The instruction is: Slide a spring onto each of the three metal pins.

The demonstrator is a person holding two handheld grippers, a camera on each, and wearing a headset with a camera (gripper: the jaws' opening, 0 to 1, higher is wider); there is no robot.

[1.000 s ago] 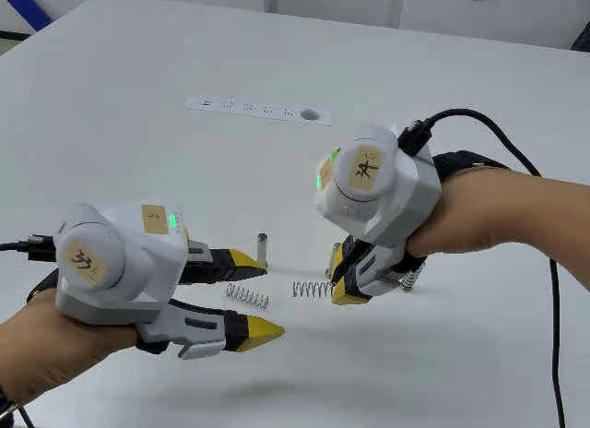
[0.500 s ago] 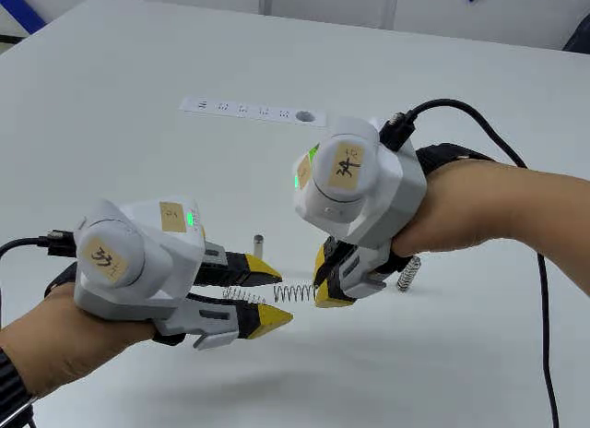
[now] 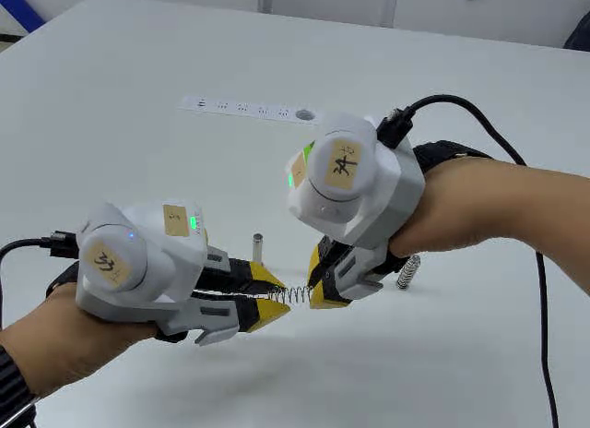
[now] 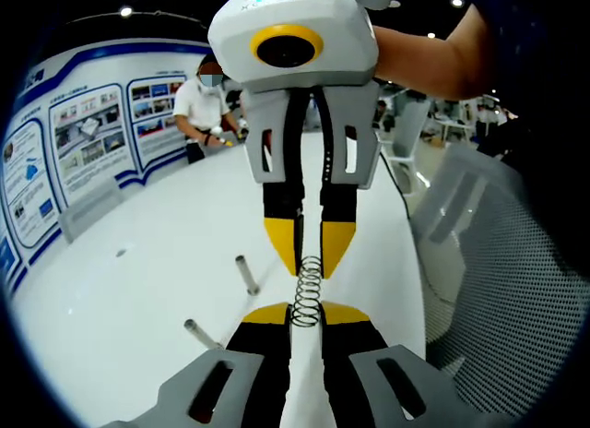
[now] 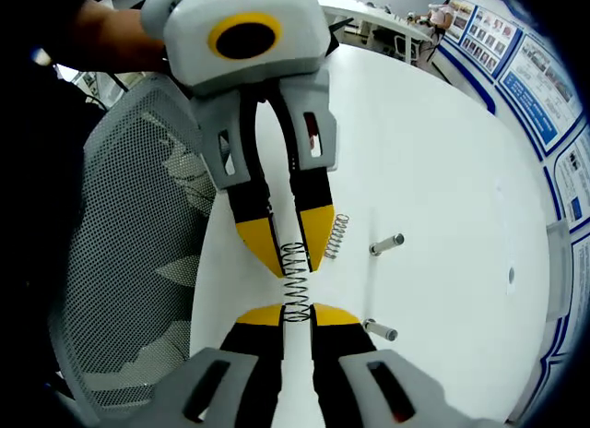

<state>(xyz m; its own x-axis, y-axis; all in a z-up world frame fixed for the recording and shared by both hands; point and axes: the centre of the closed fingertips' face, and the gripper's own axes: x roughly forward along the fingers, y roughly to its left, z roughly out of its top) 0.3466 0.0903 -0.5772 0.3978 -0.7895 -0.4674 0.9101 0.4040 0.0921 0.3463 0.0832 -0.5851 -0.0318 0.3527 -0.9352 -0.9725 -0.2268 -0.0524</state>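
A thin wire spring (image 3: 293,294) hangs level between my two grippers, just above the white table (image 3: 138,124). My left gripper (image 3: 272,303) is shut on its left end and my right gripper (image 3: 318,292) on its right end. From the left gripper view the spring (image 4: 309,294) runs from my own tips (image 4: 307,315) up to the right gripper (image 4: 311,257). One metal pin (image 3: 259,246) stands upright just behind the spring. Two pins (image 5: 386,244) (image 5: 380,331) and a loose spring (image 5: 337,235) appear in the right gripper view. A second loose spring (image 3: 407,271) lies beside the right gripper.
A white power strip (image 3: 249,108) lies further back on the table. A mesh chair (image 4: 498,262) stands off the table's edge. A person (image 4: 207,105) stands far behind near wall posters.
My left gripper was open; it has moved right and shut on the free end of the spring. The right gripper has drifted a little left, still holding the spring.
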